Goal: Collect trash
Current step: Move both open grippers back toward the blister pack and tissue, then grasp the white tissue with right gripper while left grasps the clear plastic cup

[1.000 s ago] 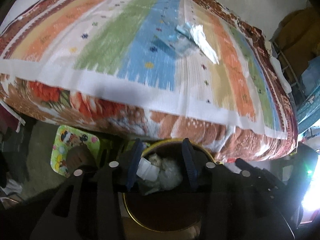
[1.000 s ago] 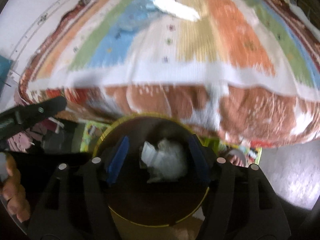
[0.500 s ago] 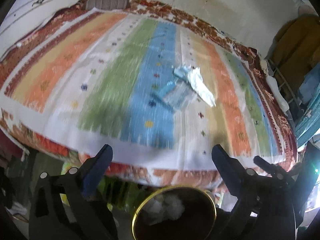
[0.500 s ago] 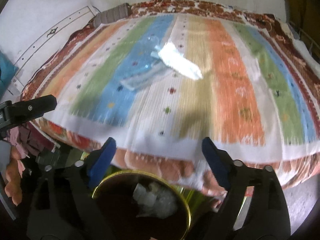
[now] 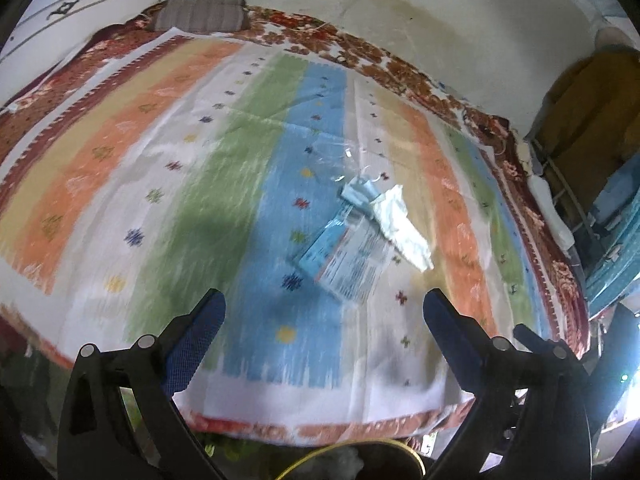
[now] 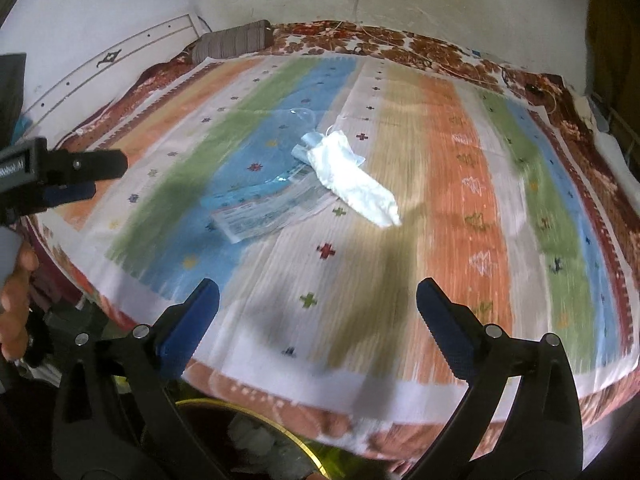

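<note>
Trash remains on the striped bedspread (image 5: 168,184): a crumpled white tissue (image 5: 402,226), a blue face mask (image 5: 358,194) tucked against it, a flat printed wrapper (image 5: 348,260) beside them, and what looks like a clear plastic film (image 6: 298,118) just beyond. Both tongs have just been opening and now stand wide with nothing between them, the left gripper (image 5: 320,320) and right gripper (image 6: 318,306) hanging over the near edge of the bed, above the gold-rimmed bin (image 6: 256,412) that already holds wadded scraps. The step in hand is judged to be a reach for the next piece; that calls for carrying a gripper forward to the pile and closing on the tissue or wrapper.
</note>
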### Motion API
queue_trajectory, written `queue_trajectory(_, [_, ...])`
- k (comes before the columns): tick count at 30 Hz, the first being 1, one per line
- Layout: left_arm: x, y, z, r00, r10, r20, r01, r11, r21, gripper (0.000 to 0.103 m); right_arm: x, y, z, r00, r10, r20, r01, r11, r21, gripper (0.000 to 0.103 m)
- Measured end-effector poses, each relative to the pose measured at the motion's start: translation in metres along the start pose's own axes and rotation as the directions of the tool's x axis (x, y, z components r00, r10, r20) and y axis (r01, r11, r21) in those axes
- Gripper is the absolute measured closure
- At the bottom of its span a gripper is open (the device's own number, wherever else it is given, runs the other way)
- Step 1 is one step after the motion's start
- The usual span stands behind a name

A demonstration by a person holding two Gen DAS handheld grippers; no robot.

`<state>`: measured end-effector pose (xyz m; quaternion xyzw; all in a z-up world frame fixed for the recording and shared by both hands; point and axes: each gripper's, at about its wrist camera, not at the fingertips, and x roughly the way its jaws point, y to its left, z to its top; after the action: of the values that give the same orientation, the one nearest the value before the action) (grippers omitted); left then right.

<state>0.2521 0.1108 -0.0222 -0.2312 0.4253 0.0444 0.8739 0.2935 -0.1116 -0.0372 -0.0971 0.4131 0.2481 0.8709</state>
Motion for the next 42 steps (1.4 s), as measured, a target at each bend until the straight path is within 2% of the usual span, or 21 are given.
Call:
queue_trajectory(3, [0.014, -0.001, 0.007, 0.999, -0.038, -0.006, 0.038, 0.999, 0.009, 0.006, 0.012, -0.006, 0.005, 1.0, -0.012, -0.01, 0.012, 1.0, -0.003, 0.009])
queue_trajectory(10, [0.044, 0.001, 0.019, 0.998, -0.055, -0.025, 0.056, 0.998, 0.028, 0.006, 0.044, -0.025, 0.016, 0.998, -0.049, -0.031, 0.049, 0.999, 0.008, 0.01])
queue_trajectory(16, [0.063, 0.01, 0.032, 0.995, -0.091, -0.031, 0.09, 0.996, -0.018, 0.007, 0.065, -0.037, 0.023, 0.998, -0.048, -0.033, 0.048, 0.999, 0.007, 0.012])
queue_trajectory(24, [0.094, 0.013, 0.046, 0.993, -0.09, -0.071, 0.09, 0.996, -0.014, 0.011, 0.09, -0.046, 0.031, 0.996, -0.076, -0.047, 0.075, 0.997, -0.021, 0.018])
queue_trajectory(37, [0.135, 0.029, 0.084, 0.992, -0.101, -0.073, 0.097, 0.994, -0.048, 0.018, 0.101, -0.039, 0.061, 1.0, 0.008, 0.018, -0.007, 1.0, -0.018, 0.02])
queue_trajectory(42, [0.146, 0.034, 0.098, 0.991, -0.116, -0.068, 0.112, 0.991, -0.069, 0.019, 0.102, -0.026, 0.078, 0.998, 0.035, 0.049, -0.031, 0.997, -0.068, 0.02])
